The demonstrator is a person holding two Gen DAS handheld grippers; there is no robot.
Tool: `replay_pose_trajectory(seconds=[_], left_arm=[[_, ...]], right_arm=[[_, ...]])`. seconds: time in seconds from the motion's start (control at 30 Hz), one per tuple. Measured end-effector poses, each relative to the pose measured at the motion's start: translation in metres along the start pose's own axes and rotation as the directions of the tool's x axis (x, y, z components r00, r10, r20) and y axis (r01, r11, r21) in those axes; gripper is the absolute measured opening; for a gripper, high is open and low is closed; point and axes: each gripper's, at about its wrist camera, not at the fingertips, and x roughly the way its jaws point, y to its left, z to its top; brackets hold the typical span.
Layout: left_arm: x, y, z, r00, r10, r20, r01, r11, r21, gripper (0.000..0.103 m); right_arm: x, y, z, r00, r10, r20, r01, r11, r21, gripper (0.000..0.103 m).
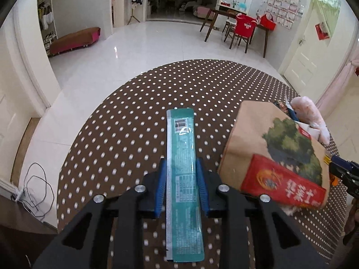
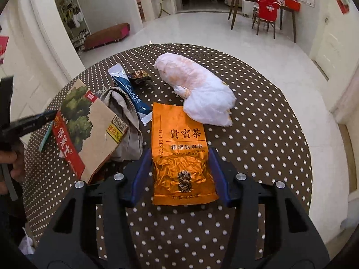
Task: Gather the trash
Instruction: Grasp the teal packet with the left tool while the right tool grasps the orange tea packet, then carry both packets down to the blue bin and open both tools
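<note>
A long teal wrapper (image 1: pixel 182 170) runs between the blue fingers of my left gripper (image 1: pixel 182 163), which is shut on it above the dotted table (image 1: pixel 139 103). An orange tea packet (image 2: pixel 179 157) is held flat between the blue fingers of my right gripper (image 2: pixel 180 154), which is shut on it. A brown paper bag (image 2: pixel 89 125) with a red label and green tree print stands open to the left; it also shows in the left wrist view (image 1: pixel 273 148). A blue sachet (image 2: pixel 130 92), a small dark wrapper (image 2: pixel 139 75) and a crumpled white plastic bag (image 2: pixel 197 89) lie on the table.
The round table has a brown cloth with white dots (image 2: pixel 258 134). Beyond it are a shiny white floor (image 1: pixel 139 42), a low bench (image 1: pixel 74 39), a dark wooden table with red-covered chair (image 1: pixel 243 29), and cables on the floor (image 1: pixel 36 190).
</note>
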Motion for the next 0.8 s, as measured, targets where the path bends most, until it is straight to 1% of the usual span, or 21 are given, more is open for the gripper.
replay_pose_trajectory(seconds=[0.13,0.3,0.4,0.53,0.6,0.7,0.8], left_arm=[[-0.024,-0.003,-0.008,0.999,0.005,0.042,-0.005,1.000,-0.001,0.026],[-0.055,-0.020,-0.001,0.994,0.003,0.110,-0.004,1.000,0.013,0.026],[-0.071,-0.029,0.002,0.990,-0.011,0.143,0.008,1.000,0.023,0.026],[-0.098,-0.054,0.011,0.977,-0.066,0.201,0.052,0.996,0.071,0.026],[-0.107,-0.070,0.015,0.969,-0.116,0.217,0.096,0.990,0.102,0.026],[-0.110,-0.093,0.019,0.961,-0.171,0.218,0.141,0.979,0.147,0.026],[-0.110,-0.126,0.026,0.950,-0.229,0.212,0.187,0.962,0.200,0.026]], right_arm=[[-0.014,-0.012,-0.005,0.999,0.036,0.014,-0.037,0.999,0.039,0.051],[-0.033,-0.020,-0.010,0.997,0.068,0.041,-0.071,0.995,0.068,0.051],[-0.045,-0.023,-0.008,0.994,0.090,0.064,-0.095,0.993,0.074,0.051],[-0.060,-0.022,-0.005,0.989,0.118,0.091,-0.125,0.989,0.084,0.051],[-0.067,-0.024,-0.004,0.986,0.126,0.108,-0.137,0.986,0.092,0.051],[-0.083,-0.035,-0.002,0.977,0.148,0.155,-0.167,0.979,0.121,0.051],[-0.095,-0.046,0.005,0.972,0.136,0.192,-0.164,0.976,0.141,0.051]])
